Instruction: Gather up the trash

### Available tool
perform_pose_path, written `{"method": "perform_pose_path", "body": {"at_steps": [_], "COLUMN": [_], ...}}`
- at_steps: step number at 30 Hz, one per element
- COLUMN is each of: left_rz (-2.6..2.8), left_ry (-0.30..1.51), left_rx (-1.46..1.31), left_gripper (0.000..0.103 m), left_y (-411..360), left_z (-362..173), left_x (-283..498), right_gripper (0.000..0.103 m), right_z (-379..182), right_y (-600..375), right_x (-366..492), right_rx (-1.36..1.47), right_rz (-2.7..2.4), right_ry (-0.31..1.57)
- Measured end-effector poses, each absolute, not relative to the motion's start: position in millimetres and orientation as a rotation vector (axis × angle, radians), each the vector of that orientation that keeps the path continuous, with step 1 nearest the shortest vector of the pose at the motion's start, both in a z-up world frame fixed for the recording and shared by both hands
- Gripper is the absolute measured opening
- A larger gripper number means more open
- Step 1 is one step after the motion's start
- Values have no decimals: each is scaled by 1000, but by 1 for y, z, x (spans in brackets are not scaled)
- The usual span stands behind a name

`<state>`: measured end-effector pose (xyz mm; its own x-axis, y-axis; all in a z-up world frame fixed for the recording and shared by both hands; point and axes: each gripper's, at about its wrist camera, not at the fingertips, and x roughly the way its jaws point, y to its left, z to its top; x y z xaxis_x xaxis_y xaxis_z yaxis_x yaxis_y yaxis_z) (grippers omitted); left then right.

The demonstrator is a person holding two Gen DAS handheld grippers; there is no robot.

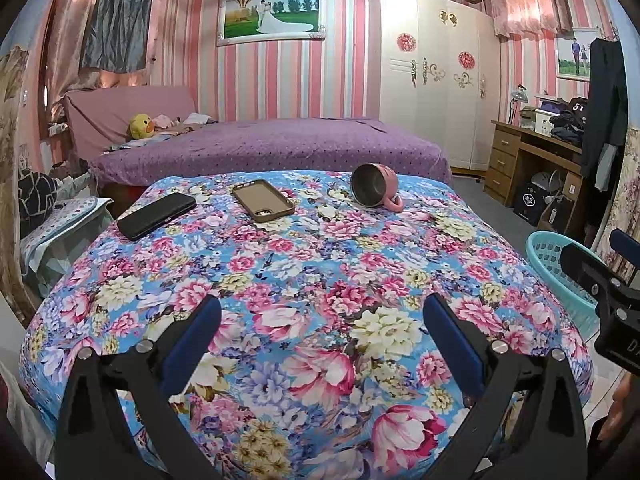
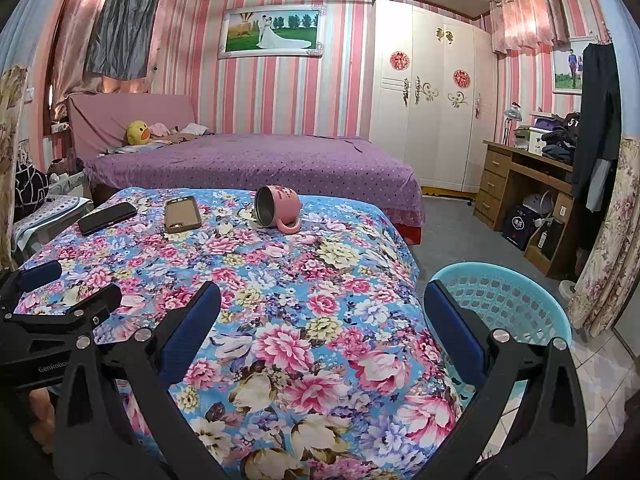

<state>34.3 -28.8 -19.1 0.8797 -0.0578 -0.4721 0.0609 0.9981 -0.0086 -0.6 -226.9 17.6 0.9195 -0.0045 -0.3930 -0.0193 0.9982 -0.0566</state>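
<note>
1. Right, I have both tongs hovering low over the near edge of the floral-covered bench (image 1: 320, 280), well short of anything on it.
2. Left tongs (image 1: 322, 316) are spread wide, holding nothing; right tongs (image 2: 322, 304) likewise.
3. The teal basket (image 2: 516, 300) stands on the floor just beside the bench's right edge, handy for dropping trash.
4. A tipped pink mug (image 1: 376, 189), brown phone case (image 1: 263, 200) and black phone (image 1: 157, 216) lie at the far end; I see no obvious trash.
</note>
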Motion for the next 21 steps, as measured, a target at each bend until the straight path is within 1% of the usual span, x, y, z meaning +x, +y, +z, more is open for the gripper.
{"method": "perform_pose_path", "body": {"at_steps": [21], "left_rz": [-59], "left_ry": [477], "left_rx": [30], "left_gripper": [99], "left_y": [-31], "left_z": [-18], "left_x": [32], "right_gripper": [99], "right_z": [19], "right_y": [-227], "right_x": [0], "right_rx": [-61], "right_rz": [9], "right_ry": [404]}}
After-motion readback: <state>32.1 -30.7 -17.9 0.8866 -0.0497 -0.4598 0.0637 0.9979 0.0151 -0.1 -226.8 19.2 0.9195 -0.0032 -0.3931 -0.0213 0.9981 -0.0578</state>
